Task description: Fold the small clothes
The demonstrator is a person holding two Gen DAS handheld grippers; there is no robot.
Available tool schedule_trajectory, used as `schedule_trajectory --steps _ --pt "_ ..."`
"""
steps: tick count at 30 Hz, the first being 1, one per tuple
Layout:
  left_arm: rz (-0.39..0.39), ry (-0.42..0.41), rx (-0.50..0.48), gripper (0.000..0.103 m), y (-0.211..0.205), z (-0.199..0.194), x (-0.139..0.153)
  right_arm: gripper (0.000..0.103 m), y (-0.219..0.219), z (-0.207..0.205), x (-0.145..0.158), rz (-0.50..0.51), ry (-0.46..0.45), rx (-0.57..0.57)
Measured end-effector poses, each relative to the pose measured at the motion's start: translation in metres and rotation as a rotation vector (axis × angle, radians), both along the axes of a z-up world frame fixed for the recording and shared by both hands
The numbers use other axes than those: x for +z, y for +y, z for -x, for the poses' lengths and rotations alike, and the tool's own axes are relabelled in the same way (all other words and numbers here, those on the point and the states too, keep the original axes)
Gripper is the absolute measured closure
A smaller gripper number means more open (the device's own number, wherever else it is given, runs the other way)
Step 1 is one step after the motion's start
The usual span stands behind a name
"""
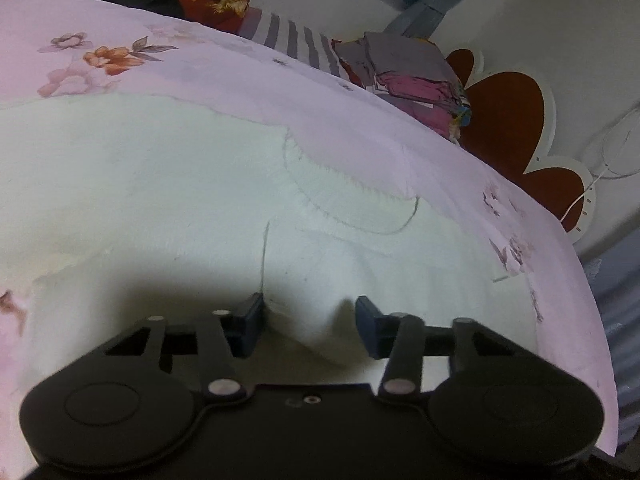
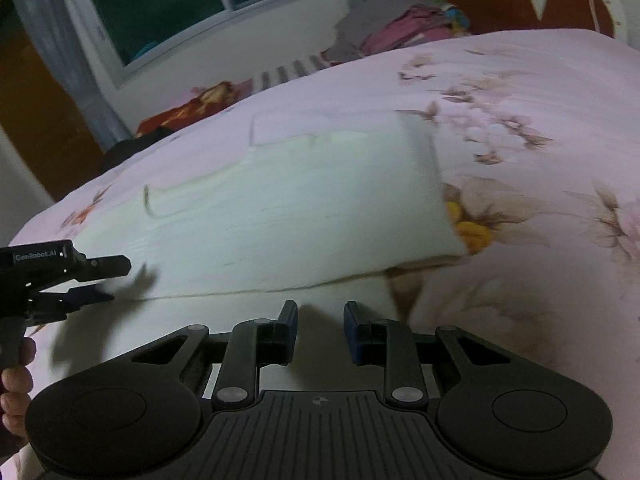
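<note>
White garment [image 2: 304, 208] lies flat on floral bed [image 2: 520, 80] | left tongs [image 1: 310, 320] open, cloth bunched between, unpinched | right tongs [image 2: 321, 330] open, empty, at near hem | step: gripping edge; next: close, lift, fold over

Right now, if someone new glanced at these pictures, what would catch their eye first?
The pale garment spread across the middle of the floral bedsheet stands out first. Next, the open left claw with a ridge of that garment between its fingers, and the open right claw at its near edge. Folded clothes sit stacked at the far edge.
</note>
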State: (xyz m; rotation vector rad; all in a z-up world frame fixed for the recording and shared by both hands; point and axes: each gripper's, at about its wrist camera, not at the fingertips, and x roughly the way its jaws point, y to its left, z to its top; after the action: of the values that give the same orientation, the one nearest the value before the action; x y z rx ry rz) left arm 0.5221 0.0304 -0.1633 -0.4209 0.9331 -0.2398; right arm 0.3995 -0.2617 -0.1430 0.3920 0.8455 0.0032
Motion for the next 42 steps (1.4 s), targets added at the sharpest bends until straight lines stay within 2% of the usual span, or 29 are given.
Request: schedule_trajectory --steps 1,6,7,8,13,14,15,16,17,18,19,20,21,22,24,30,32,33,36,38,42 --pt "-0.004 -0.007 -0.006 0.1 0.0 -0.001 0.001 0.076 -0.002 -0.001 0.0 0.002 0.001 -0.018" --pt "-0.003 -0.085 0.033 0.099 0.029 0.005 0.024 0.076 -0.017 -0.004 -0.003 -0.008 -0.001 -0.062" --pt "-0.012 -0.095 0.044 0.103 0.037 0.008 0.028 0.076 -0.017 -0.006 -0.003 -0.004 -0.002 -0.057" --pt "-0.027 -0.103 0.054 0.103 0.046 0.01 0.031 0.076 -0.016 -0.008 -0.003 0.001 -0.003 -0.053" --pt "-0.06 -0.093 0.075 0.103 0.074 0.012 0.033 0.077 -0.019 -0.01 -0.005 0.0 -0.005 -0.059" --pt "-0.046 -0.079 0.076 0.103 0.078 0.013 0.031 0.077 -0.019 -0.009 -0.005 0.001 -0.006 -0.059" --pt "0.013 -0.058 0.053 0.103 0.079 0.011 0.026 0.076 -0.019 -0.009 -0.006 0.002 -0.006 -0.058" --pt "0.034 -0.054 0.05 0.092 0.076 0.012 0.025 0.076 -0.019 -0.009 -0.005 0.001 -0.007 -0.059" --pt "0.008 -0.062 0.067 0.077 0.07 0.015 0.025 0.076 -0.019 -0.008 -0.005 -0.004 -0.007 -0.061" --pt "-0.02 -0.066 0.08 0.045 0.062 0.018 0.025 0.076 -0.02 -0.008 -0.005 -0.007 -0.008 -0.063" --pt "-0.013 -0.076 0.09 0.03 0.057 0.022 0.025 0.076 -0.02 -0.007 -0.004 -0.008 -0.007 -0.064" --pt "0.009 -0.081 0.096 0.036 0.053 0.024 0.024 0.076 -0.02 -0.007 -0.004 -0.006 -0.007 -0.066" --pt "0.039 -0.067 0.088 0.054 0.049 0.026 0.022 0.076 -0.02 -0.004 -0.002 -0.005 -0.009 -0.067" --pt "0.044 -0.05 0.085 0.063 0.047 0.027 0.019 0.076 -0.02 -0.002 0.0 -0.002 -0.013 -0.072" --pt "0.046 -0.02 0.09 0.065 0.038 0.025 0.014 0.076 -0.023 0.002 0.001 0.001 -0.01 -0.085" --pt "0.162 0.022 0.117 0.065 0.028 0.007 -0.008 0.076 -0.027 0.009 -0.003 -0.013 -0.004 -0.102" --pt "0.188 0.022 0.139 0.079 0.029 0.001 -0.014 0.076 -0.027 0.009 -0.002 -0.014 -0.007 -0.107" --pt "0.185 0.023 0.133 0.101 0.029 0.0 -0.016 0.076 -0.027 0.009 -0.001 -0.013 -0.006 -0.108" --pt "0.191 -0.018 0.117 0.1 0.035 -0.003 -0.012 0.076 -0.026 0.007 -0.001 -0.011 -0.005 -0.108" --pt "0.165 -0.054 0.121 0.1 0.045 0.0 -0.004 0.076 -0.027 0.006 -0.002 -0.008 0.0 -0.105" --pt "0.14 -0.053 0.165 0.1 0.074 0.009 -0.002 0.076 -0.026 0.005 -0.003 -0.004 0.004 -0.107"
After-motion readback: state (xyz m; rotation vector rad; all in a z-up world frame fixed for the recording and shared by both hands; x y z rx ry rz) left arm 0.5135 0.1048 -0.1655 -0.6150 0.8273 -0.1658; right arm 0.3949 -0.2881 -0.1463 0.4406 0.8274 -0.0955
